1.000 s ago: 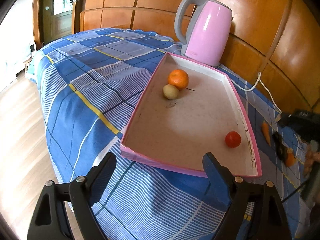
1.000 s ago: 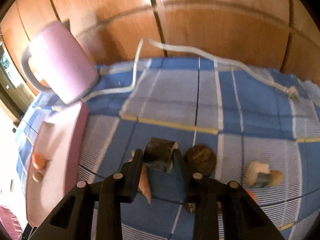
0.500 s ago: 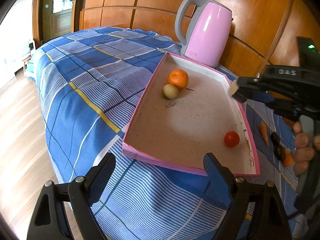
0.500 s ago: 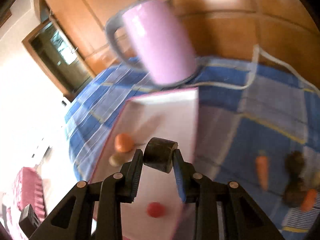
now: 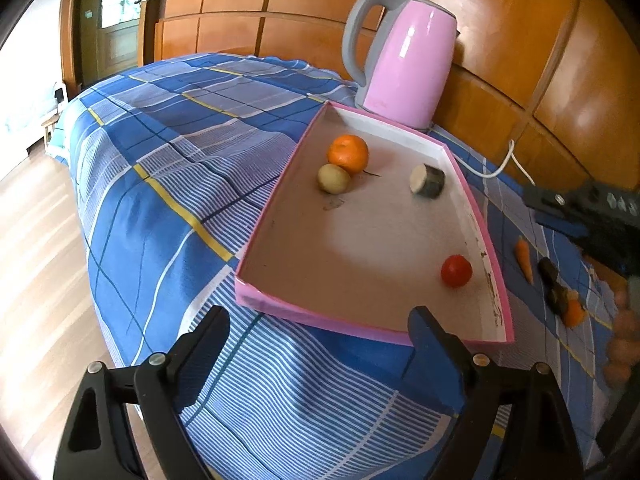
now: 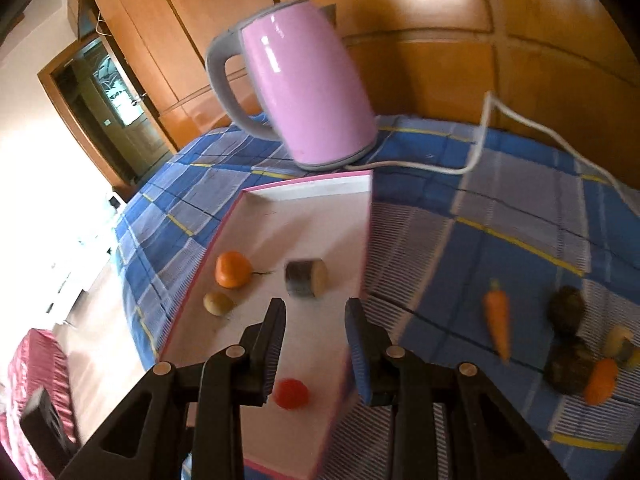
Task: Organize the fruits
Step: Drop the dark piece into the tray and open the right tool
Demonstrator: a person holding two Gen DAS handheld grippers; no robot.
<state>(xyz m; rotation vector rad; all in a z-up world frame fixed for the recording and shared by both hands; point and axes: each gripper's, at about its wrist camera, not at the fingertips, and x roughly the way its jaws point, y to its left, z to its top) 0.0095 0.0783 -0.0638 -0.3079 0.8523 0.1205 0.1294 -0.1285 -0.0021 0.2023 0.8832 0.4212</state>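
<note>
A pink tray (image 5: 360,325) (image 6: 304,189) lies on the blue checked cloth. It holds an orange (image 5: 348,153) (image 6: 233,269), a small yellowish fruit (image 5: 334,178) (image 6: 218,303), a red tomato (image 5: 456,271) (image 6: 291,393) and a dark-skinned cut piece (image 5: 428,181) (image 6: 306,278) lying on its side near the far right wall. My right gripper (image 6: 316,320) hovers above the tray's right side, jaws a little apart and empty. My left gripper (image 5: 319,316) stands wide open before the tray's near wall, holding nothing.
A pink kettle (image 5: 404,60) (image 6: 308,92) stands behind the tray, its white cable (image 6: 480,148) trailing right. On the cloth right of the tray lie a carrot (image 5: 524,258) (image 6: 497,320), dark lumps (image 6: 566,312) and more small produce. The cloth drops to a wooden floor on the left.
My right gripper swung left from the produce pile to above the tray. The dark cut piece left its fingers and now lies in the tray. The left gripper stayed put.
</note>
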